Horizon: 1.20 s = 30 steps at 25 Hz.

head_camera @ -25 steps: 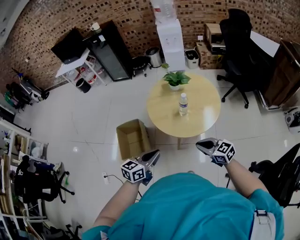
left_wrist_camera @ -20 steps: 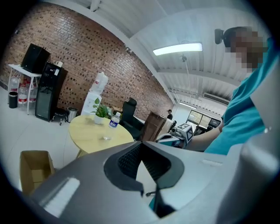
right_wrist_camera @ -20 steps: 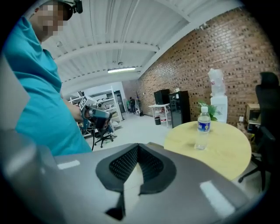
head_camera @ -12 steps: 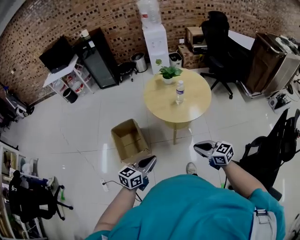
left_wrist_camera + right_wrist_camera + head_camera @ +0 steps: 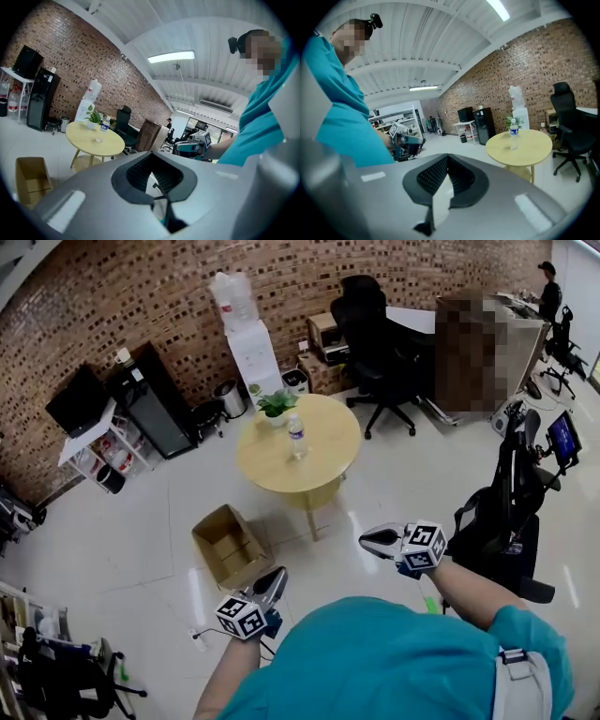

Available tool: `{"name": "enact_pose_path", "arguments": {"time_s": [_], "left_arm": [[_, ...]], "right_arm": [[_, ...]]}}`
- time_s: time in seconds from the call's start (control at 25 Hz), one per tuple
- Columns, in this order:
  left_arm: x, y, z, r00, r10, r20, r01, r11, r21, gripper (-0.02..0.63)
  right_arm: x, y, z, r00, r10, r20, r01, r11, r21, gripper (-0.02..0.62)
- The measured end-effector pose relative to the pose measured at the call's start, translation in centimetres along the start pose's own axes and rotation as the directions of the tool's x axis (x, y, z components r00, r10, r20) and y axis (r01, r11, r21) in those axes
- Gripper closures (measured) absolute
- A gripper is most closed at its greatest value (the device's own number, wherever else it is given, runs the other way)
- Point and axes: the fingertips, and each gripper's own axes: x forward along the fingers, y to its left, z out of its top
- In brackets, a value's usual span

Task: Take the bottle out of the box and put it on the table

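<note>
A clear water bottle (image 5: 297, 437) with a blue label stands upright on the round wooden table (image 5: 319, 470), beside a potted plant (image 5: 277, 405). An open cardboard box (image 5: 228, 546) sits on the floor left of the table; nothing shows inside it. My left gripper (image 5: 273, 581) is held low near my body, just right of the box, jaws together and empty. My right gripper (image 5: 367, 540) is shut and empty too, well short of the table. The bottle (image 5: 106, 123) shows far off in the left gripper view, and the bottle (image 5: 513, 130) in the right gripper view.
A water dispenser (image 5: 246, 338), a black cabinet (image 5: 155, 409) and a bin (image 5: 226, 396) line the brick wall. A black office chair (image 5: 380, 352) stands behind the table, and another chair (image 5: 502, 521) is close on my right. Shelves (image 5: 42, 652) stand at the lower left.
The table, bottle and box have slid left and farther off in the head view as I moved back and turned. Both grippers stay shut and empty in front of my body.
</note>
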Motion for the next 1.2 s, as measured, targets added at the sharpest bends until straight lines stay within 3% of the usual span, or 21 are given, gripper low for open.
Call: {"name": "enact_pose_path", "arguments": {"time_s": [0.12, 0.28, 0.48, 0.6, 0.76, 0.96, 1.2], "left_arm": [[0.9, -5.5, -2.0, 0.999, 0.043, 0.033, -0.042, 0.999, -0.013, 0.606], [5.9, -12.1, -3.7, 0.998, 0.037, 0.055, -0.033, 0.998, -0.062, 0.606], [8.6, -16.6, -5.1, 0.999, 0.031, 0.016, -0.030, 0.998, -0.052, 0.606], [7.8, -17.5, -5.2, 0.999, 0.036, 0.032, -0.035, 0.999, -0.031, 0.606], [5.9, -18.5, -3.9, 0.998, 0.024, 0.050, -0.024, 1.000, -0.003, 0.606], [3.5, -17.8, -3.3, 0.999, -0.005, 0.049, 0.004, 1.000, 0.002, 0.606], [0.5, -17.4, -1.9, 0.998, -0.028, 0.062, 0.028, 1.000, 0.004, 0.606]], "right_arm": [[-5.4, 2.9, -1.3, 0.999, 0.035, 0.004, -0.035, 0.999, -0.040, 0.594], [-13.1, 4.3, -2.0, 0.998, 0.061, 0.010, -0.060, 0.996, -0.060, 0.594], [-16.3, 4.6, -4.6, 0.997, 0.078, 0.010, -0.078, 0.997, -0.021, 0.594], [-16.7, 5.5, -5.9, 0.997, 0.072, 0.007, -0.072, 0.997, -0.024, 0.594], [-16.9, 7.5, -4.2, 0.998, 0.062, 0.030, -0.060, 0.997, -0.042, 0.594], [-15.7, 8.0, -3.5, 0.997, -0.009, 0.076, 0.009, 1.000, 0.004, 0.595], [-13.9, 10.3, -3.7, 0.998, -0.051, 0.044, 0.052, 0.999, -0.014, 0.595]]}}
